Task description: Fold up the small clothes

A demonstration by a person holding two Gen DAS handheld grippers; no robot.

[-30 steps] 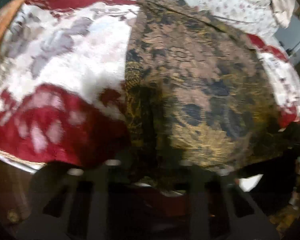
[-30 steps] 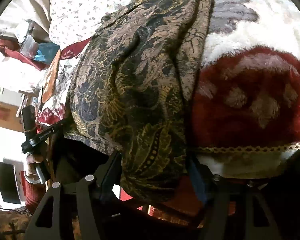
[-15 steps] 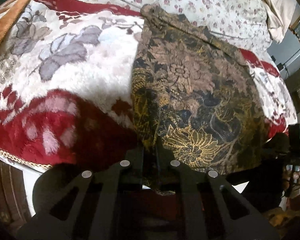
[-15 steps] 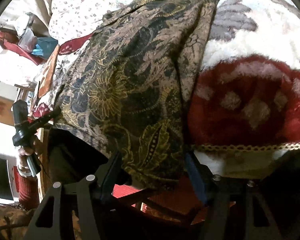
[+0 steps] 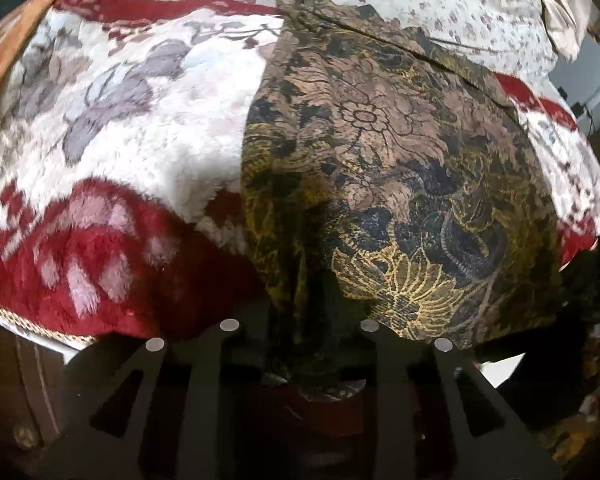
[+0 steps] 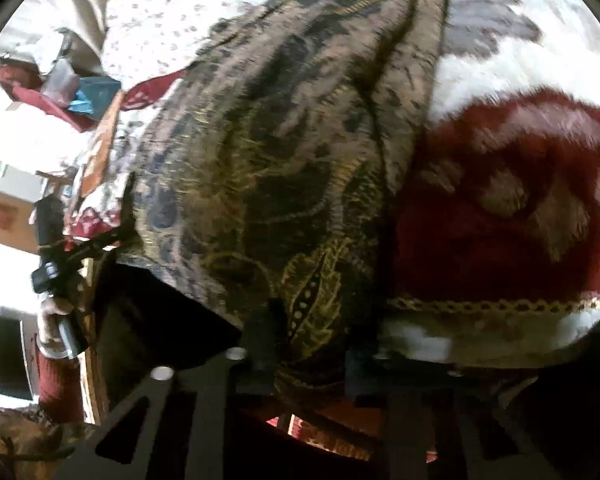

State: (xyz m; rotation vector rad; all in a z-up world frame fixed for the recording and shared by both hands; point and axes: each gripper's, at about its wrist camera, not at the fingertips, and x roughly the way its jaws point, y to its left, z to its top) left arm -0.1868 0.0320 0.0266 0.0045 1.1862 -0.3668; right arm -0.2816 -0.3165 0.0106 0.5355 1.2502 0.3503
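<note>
1. Left wrist view: my left gripper [image 5: 300, 332] points steeply down at the near edge of the bed. Its jaws are opening; a bunched fold of the patterned garment [image 5: 400, 168] hangs between them, and I cannot tell if the pads press on it.
2. Same view: the garment, brown, black and gold, lies spread on the plush red-and-white blanket [image 5: 112, 184], its near hem drooping over the blanket's edge. Beyond it lies a floral sheet [image 5: 440, 4].
3. Right wrist view (blurred): my right gripper [image 6: 308, 344] is closing its jaws, and the garment's [image 6: 292, 140] near right corner is bunched between them, the fingers tight against the cloth.
4. Same view: the blanket [image 6: 520, 208] lies to the right, its braided trim [image 6: 480, 305] along the edge. At far left, my left hand [image 6: 50, 312] holds the other gripper's handle at the garment's opposite corner.
</note>
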